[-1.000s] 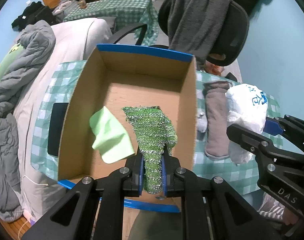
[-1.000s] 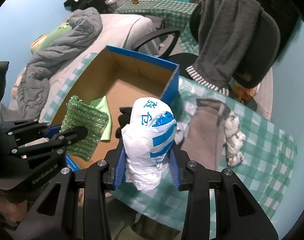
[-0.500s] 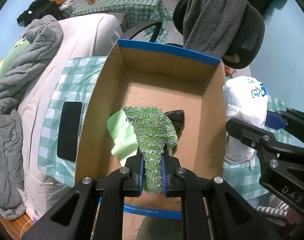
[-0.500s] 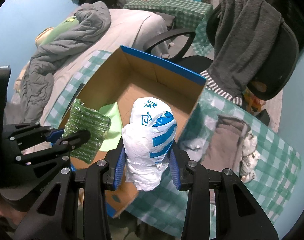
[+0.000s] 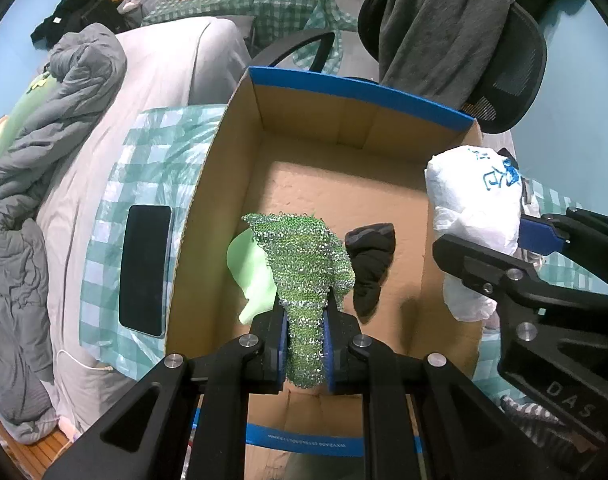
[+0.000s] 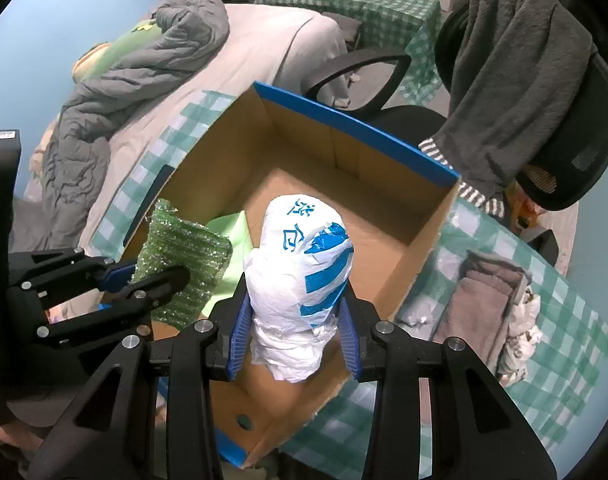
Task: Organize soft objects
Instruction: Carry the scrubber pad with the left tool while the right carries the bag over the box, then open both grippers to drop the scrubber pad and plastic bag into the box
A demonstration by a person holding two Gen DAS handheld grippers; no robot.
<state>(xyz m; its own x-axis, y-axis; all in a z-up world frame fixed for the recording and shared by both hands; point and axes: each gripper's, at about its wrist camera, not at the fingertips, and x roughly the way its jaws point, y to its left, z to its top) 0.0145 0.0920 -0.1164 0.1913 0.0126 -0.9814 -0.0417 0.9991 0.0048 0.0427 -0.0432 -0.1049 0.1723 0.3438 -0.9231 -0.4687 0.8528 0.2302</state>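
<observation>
Over the cardboard box (image 5: pixel 223 184), the left gripper (image 5: pixel 306 344) is clamped narrowly on a green scrubber (image 5: pixel 304 256); the right gripper (image 6: pixel 293 334), wider, pinches a white plastic bundle (image 6: pixel 299 264).

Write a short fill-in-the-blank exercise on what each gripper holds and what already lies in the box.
1. The left gripper is shut on a sparkly green ____ scouring cloth.
2. The right gripper grips a crumpled white plastic bag printed in ____.
3. Inside the brown cardboard box with blue-taped rim lie a pale green cloth and a ____ sock.

Missing words: mesh; blue; black
</observation>
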